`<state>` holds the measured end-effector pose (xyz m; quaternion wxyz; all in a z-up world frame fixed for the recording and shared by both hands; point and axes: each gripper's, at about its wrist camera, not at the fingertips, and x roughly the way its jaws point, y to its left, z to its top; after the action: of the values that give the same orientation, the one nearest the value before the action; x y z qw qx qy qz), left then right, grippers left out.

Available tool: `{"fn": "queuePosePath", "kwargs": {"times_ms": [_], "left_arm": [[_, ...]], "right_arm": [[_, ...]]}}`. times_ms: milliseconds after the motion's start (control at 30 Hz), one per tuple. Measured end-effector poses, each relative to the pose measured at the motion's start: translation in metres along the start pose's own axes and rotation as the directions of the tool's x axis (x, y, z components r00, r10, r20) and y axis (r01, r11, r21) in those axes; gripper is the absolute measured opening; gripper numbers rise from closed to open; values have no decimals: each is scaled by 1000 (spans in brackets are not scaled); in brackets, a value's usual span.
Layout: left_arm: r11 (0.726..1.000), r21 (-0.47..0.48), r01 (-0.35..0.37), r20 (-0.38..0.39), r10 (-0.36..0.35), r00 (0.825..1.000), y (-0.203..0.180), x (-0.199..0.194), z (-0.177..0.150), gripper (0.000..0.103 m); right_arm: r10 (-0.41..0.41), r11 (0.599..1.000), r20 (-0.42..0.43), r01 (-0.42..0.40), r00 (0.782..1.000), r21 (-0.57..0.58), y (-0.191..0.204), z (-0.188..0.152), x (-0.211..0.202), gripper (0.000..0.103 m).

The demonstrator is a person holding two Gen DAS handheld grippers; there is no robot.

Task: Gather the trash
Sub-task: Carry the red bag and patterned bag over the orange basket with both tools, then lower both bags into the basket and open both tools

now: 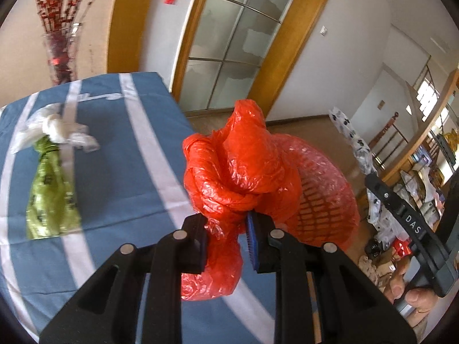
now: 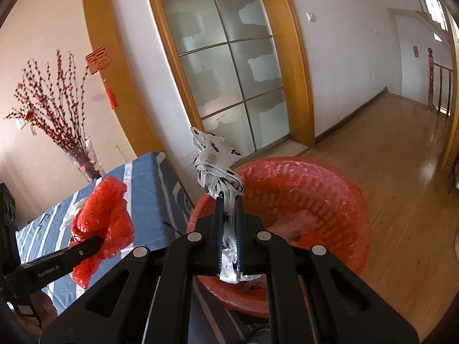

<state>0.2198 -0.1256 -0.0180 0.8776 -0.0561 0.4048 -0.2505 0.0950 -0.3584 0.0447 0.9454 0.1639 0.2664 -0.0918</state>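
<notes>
My left gripper (image 1: 226,226) is shut on a knotted red plastic bag (image 1: 238,172) and holds it above the table's right edge; the bag also shows in the right wrist view (image 2: 100,220). My right gripper (image 2: 228,200) is shut on a knotted white bag with black print (image 2: 215,169) and holds it over the red basket (image 2: 330,183), which is lined with red plastic and stands on the floor beside the table. A tied green and white bag (image 1: 48,189) lies on the blue striped tablecloth (image 1: 120,177).
A glass vase with red branches (image 1: 61,54) stands behind the table's far end. A frosted glass door with a wooden frame (image 2: 223,66) is behind the basket. Wooden floor (image 2: 401,172) stretches to the right. Clutter lies on the floor at right (image 1: 381,243).
</notes>
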Motion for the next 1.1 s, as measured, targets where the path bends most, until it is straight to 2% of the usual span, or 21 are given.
{"fn": "queuePosePath", "kwargs": {"times_ms": [400,633,767,800,867,933,1000,1100], "left_arm": [[997,47,61,-59,-58,997,-54,42,2,22],[994,45,96,-95,-91,991,-69,64,9,23],[993,55,106,-101,-100,990,-80,74,13,28],[993,58,104,-103,-97,990,-82,77,14,31],[994,58,95,-108,-88,990,-82,81,13,41],[995,53,87,-114,-80,990,-81,83,12,44],[996,50,69,-115,-62,991,-75,84,10,47],[998,38,47,-118,-42,992,-67,84,8,50]], "right_arm": [[-22,996,6,22,1000,83,-38,5,4,8],[-25,992,10,23,1000,123,-54,11,10,8],[-23,990,16,21,1000,138,-60,15,13,9],[-22,989,17,19,1000,147,-62,15,14,10],[-19,986,10,17,1000,168,-67,15,17,20],[-16,981,6,14,1000,195,-73,13,19,41],[-24,978,8,22,1000,209,-77,9,18,48],[-38,977,-1,37,999,209,-79,5,17,50]]}}
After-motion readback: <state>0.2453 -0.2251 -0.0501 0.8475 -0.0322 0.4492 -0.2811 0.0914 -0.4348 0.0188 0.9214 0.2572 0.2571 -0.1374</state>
